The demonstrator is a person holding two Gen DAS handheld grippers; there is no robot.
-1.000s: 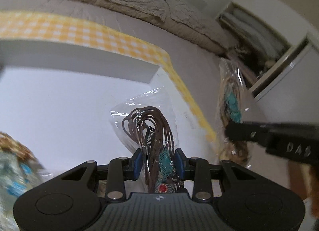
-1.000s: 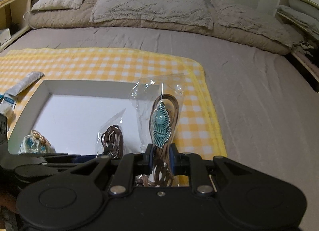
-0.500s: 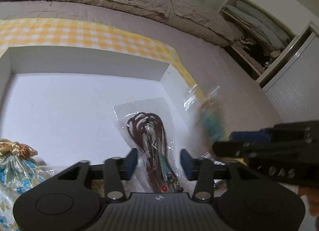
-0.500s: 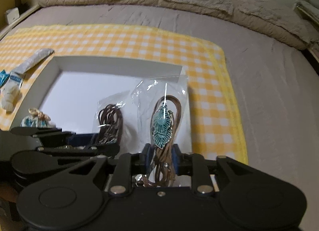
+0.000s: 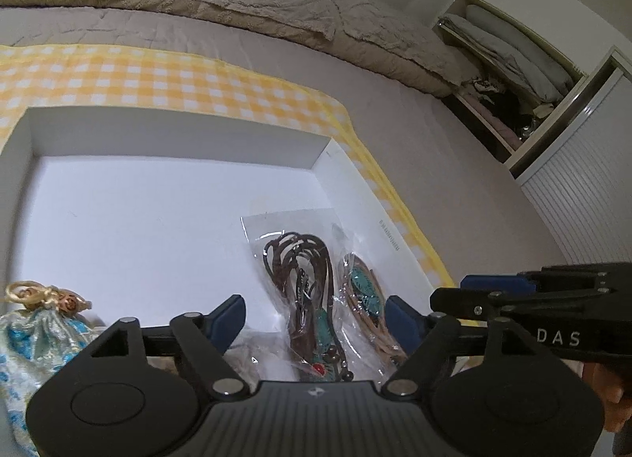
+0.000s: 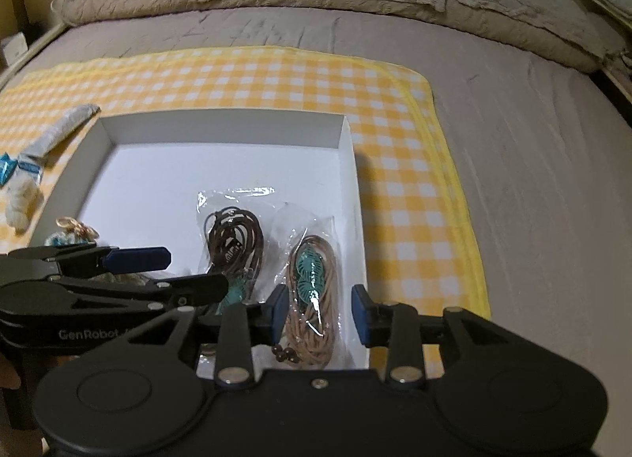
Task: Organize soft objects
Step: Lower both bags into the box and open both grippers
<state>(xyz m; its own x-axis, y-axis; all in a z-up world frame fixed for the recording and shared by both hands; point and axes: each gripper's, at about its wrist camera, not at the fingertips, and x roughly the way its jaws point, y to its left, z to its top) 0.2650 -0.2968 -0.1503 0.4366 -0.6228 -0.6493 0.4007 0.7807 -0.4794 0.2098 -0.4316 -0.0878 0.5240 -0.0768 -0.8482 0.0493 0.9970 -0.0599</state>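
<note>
Your views are dim and warm-lit; glare sparkles on the plastic bags [image 6: 233, 228] ahead of your tool, and fisheye corners darken and bend.

A white box [image 6: 349, 164] with low walls sits open on the yellow checked cloth [image 6: 399, 196], and everything is placed against it. Inside, near its right wall, two clear plastic packets lie flat side by side. The left packet [image 6: 231, 236] holds a coil of dark brown cord with a teal charm at its near end. The right packet [image 6: 314, 291], just beside the box's right wall, holds tan cord looped around a teal leaf pendant, with dark beads at the near end. In the box's near left corner rests a pale blue-and-white fabric pouch [image 5: 37, 342] tied with gold cord. Outside the box, to its left on the cloth, lies a grey-white rolled fabric piece [image 6: 51, 141].
</note>
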